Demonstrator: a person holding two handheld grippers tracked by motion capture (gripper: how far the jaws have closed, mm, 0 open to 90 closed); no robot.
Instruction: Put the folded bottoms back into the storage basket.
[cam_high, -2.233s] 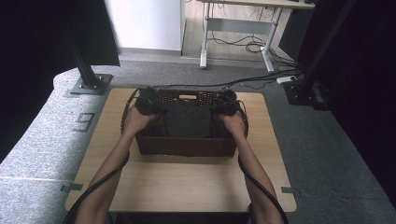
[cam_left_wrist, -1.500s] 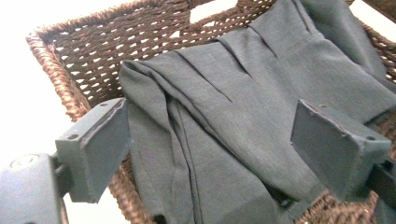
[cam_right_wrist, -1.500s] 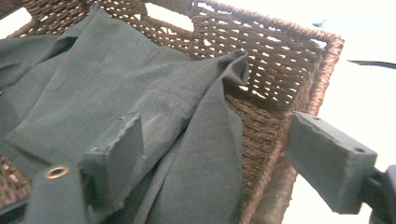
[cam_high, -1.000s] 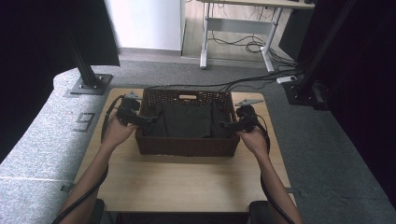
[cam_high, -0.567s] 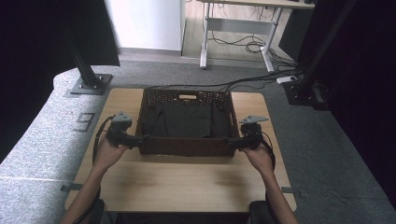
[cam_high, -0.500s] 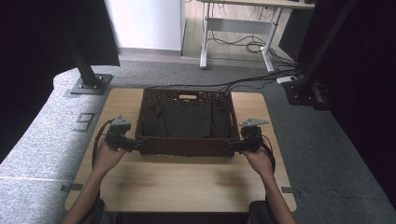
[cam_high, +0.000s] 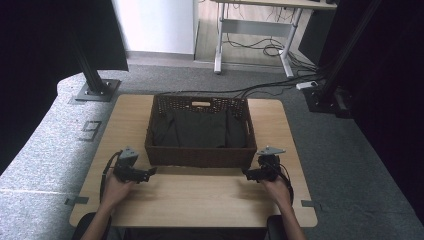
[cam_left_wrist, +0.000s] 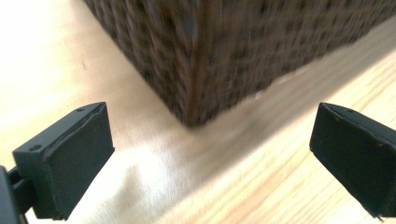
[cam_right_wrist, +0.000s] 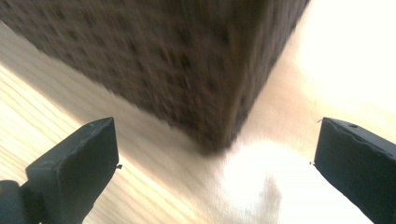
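Note:
A dark brown wicker basket (cam_high: 200, 156) stands in the middle of the wooden table (cam_high: 200, 200), with black cloth (cam_high: 197, 129) lying inside it. My left gripper (cam_high: 151, 171) hovers low at the basket's near left corner (cam_left_wrist: 196, 60), jaws wide open and empty. My right gripper (cam_high: 246, 173) sits at the near right corner (cam_right_wrist: 219, 93); its jaws have just been opening and stand wide with nothing between them. In each gripper view the basket corner lies ahead of the black pads (cam_left_wrist: 70, 158) (cam_right_wrist: 77, 163), apart from them.
A bare strip of table runs along the near edge in front of the basket. Black stand bases (cam_high: 95, 90) (cam_high: 325, 97) sit on the grey floor beyond the table's far corners. Desk legs and cables (cam_high: 260, 47) lie farther back.
Both hands left the basket's far handles, came back along its sides and sank toward the table. They now sit at the basket's near corners. The basket has stayed put.

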